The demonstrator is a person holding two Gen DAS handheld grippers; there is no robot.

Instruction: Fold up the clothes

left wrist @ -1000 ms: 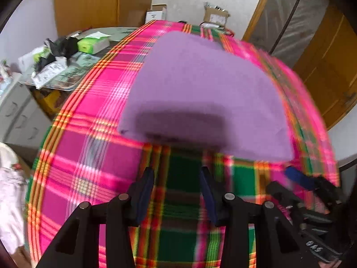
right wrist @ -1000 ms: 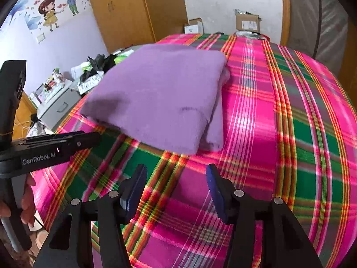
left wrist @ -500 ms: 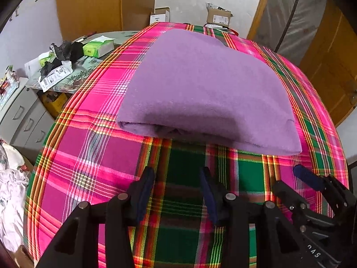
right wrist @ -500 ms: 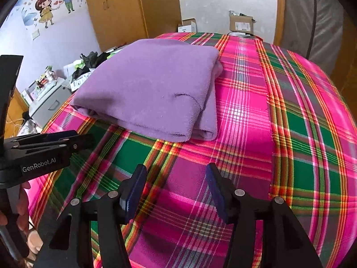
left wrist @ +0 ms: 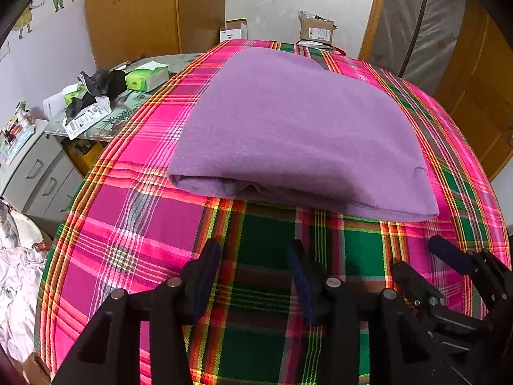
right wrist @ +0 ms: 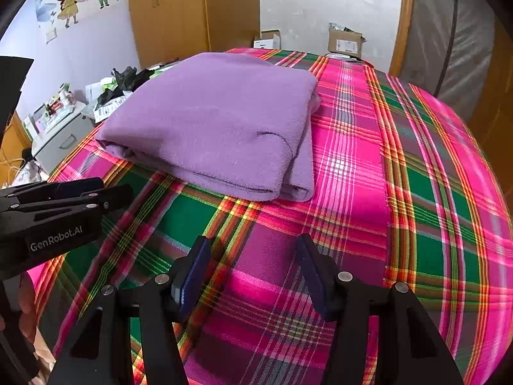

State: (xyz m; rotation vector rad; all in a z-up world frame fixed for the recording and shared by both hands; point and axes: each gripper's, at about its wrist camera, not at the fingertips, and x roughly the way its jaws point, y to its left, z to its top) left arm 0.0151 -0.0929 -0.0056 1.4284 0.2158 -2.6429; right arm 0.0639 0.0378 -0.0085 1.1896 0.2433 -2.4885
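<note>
A folded purple garment lies flat on the pink and green plaid cloth. Its thick folded edge faces both grippers. My left gripper hovers over the plaid just short of that edge. Its jaws are opening and nothing is between them. My right gripper stands open over bare plaid, in front of the garment's near right corner, and holds nothing. Neither gripper touches the garment. The two grippers sit side by side, each at the edge of the other's view.
Left of the bed is a cluttered side table with a green tissue pack and grey drawers. Pale clothes are heaped at the lower left. Cardboard boxes and wooden wardrobes stand beyond the far end.
The left view has lost its blur and steadied. In the right view the garment sits slightly farther up the frame. The garment itself has not moved on the cloth.
</note>
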